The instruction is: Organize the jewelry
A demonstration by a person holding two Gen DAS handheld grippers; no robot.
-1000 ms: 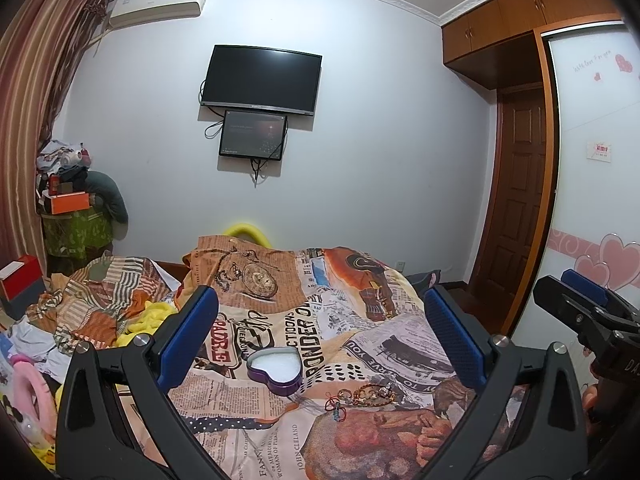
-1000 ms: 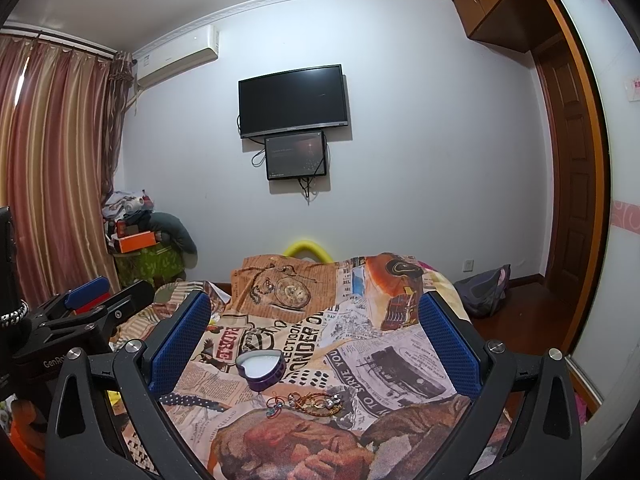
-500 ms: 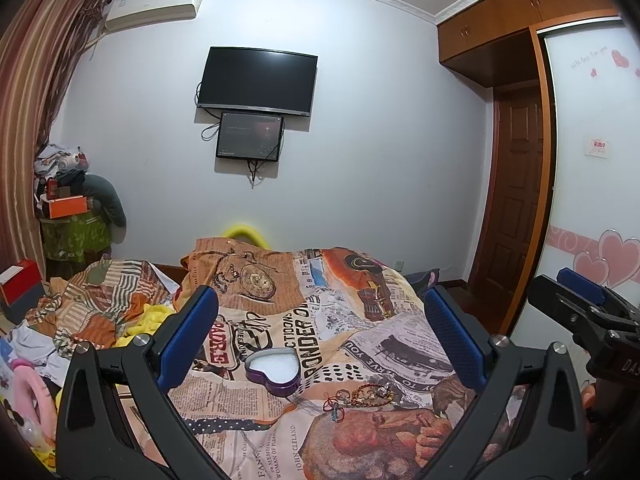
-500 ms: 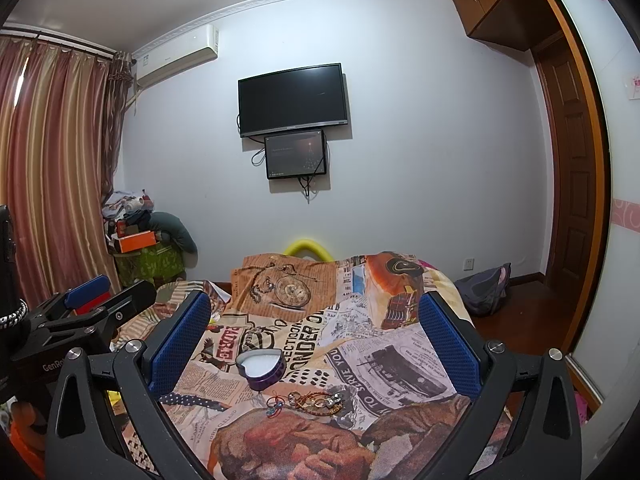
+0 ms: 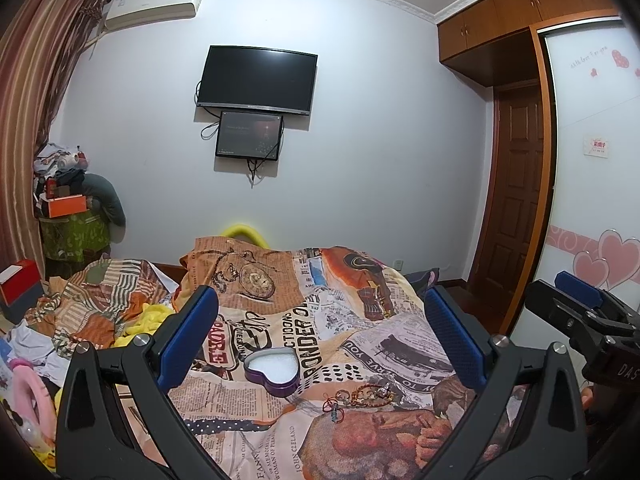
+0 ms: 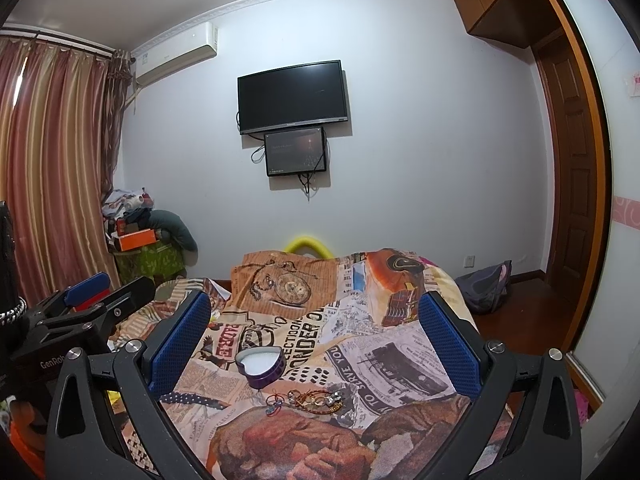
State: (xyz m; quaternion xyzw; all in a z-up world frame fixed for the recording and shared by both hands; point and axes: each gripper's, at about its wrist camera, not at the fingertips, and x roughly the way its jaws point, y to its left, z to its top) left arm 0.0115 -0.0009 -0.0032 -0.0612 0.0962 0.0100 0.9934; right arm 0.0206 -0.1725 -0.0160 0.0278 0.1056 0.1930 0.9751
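Nearby, bedspread [image 5: 308, 332] txt: "PONDER", "JOHN CLELAND"

A purple heart-shaped metal tin [image 5: 273, 372] is sitting open on the newspaper-print bedspread [image 5: 312, 320], near its middle. A small cluster of gold and red jewelry [image 5: 362, 394] is lying on the bedspread just in front of the tin and slightly to its right, apart from it. Behind the bed, a black flat-screen television [image 5: 258, 80] is hanging on the far wall, with a smaller dark screen [image 5: 249, 136] mounted directly below it.
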